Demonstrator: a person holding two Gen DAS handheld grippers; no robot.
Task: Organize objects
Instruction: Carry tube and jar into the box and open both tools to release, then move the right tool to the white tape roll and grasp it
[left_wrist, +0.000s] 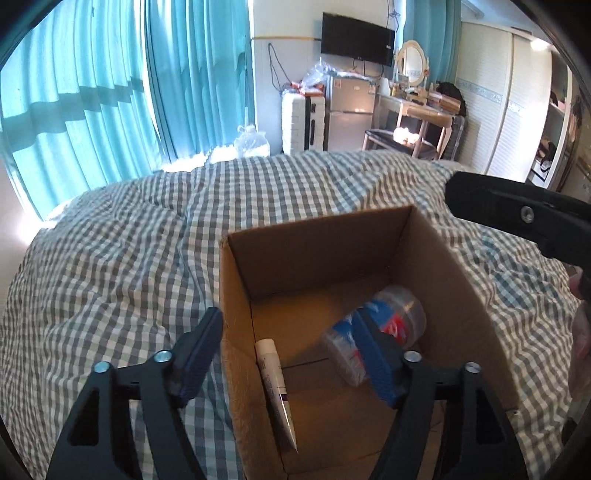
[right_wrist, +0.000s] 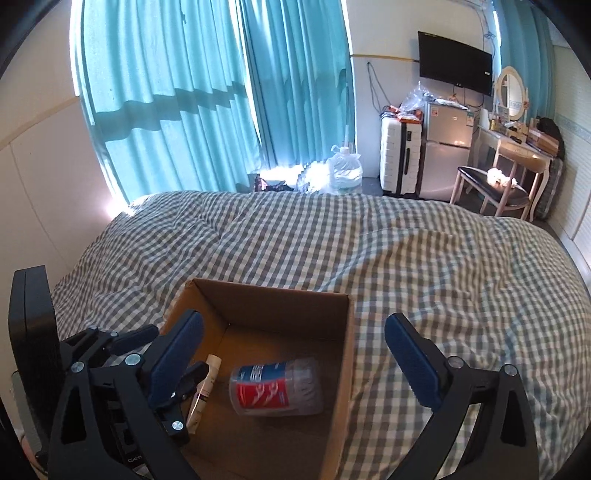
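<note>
An open cardboard box sits on a bed covered by a grey-and-white checked quilt, holding two items on its floor: a clear plastic jar lying on its side near the box's middle, wrapped in a blue, red and white label whose print is too blurred to read, and a slim white tube leaning along the box's left wall, its lower part dark purple, its lettering also illegible. The left gripper hangs over the box's near-left corner with its blue-padded fingers spread wide and holding nothing, one finger outside the left wall and the other above the jar. The right gripper hovers over the box's right wall, likewise spread wide and empty, its left finger above the box interior and its right finger over the quilt beyond; from the left wrist view its black body reaches in at the right edge. Past the far edge of the bed stand turquoise curtains, a large water bottle, a white hard-shell suitcase, a small silver fridge, a wall-mounted television and a dressing table with an oval mirror; no writing on any of these can be made out.
</note>
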